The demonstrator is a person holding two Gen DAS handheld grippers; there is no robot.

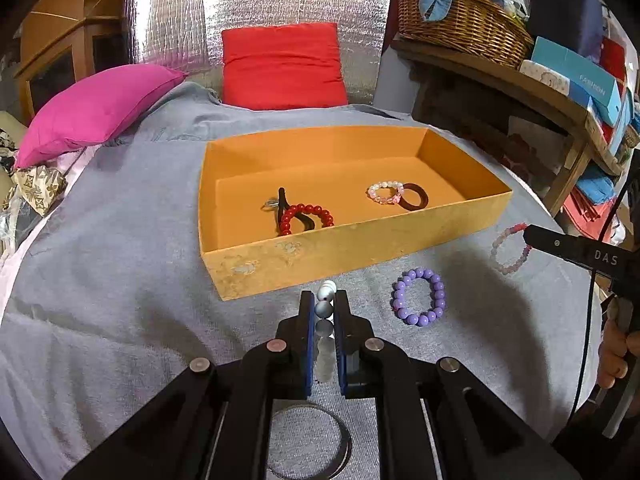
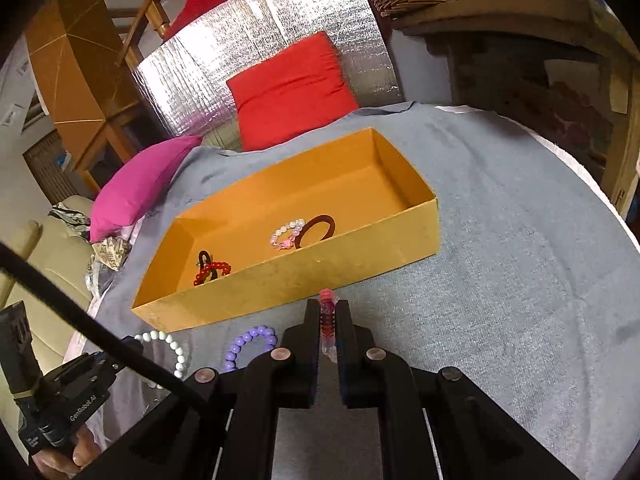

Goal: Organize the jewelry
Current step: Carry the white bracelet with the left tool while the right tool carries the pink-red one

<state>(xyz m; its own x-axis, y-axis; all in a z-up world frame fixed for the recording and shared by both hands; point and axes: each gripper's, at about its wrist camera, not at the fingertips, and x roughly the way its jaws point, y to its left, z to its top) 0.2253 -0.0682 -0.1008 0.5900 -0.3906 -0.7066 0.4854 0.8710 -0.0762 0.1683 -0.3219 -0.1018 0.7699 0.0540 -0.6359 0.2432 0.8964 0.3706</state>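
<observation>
A cluttered room around a bed spread with grey cloth

A silver foil panel (image 1: 260, 12) stands behind a red cushion (image 1: 282, 66), with a magenta pillow (image 1: 96, 108) to its left. On the right, a wooden shelf (image 1: 500, 80) carries a wicker basket (image 1: 460, 24) and blue boxes (image 1: 576, 72); wooden furniture (image 1: 60, 40) stands at left.

Bed covered by a grey cloth (image 1: 120, 260), which carries every item shown. Landmark: the open orange box (image 1: 460, 216), resting flat on the cloth near its middle. Just in front of the box's near wall lies a purple bead bracelet (image 1: 419, 297), flat on the cloth. Nearer the viewer than the box, a metal ring (image 1: 344, 440) lies on the cloth, partly hidden. Beyond the box's far wall a red cushion (image 1: 282, 66) stands at the head of the bed; beyond the box's left end lies a magenta pillow (image 1: 96, 108).
</observation>
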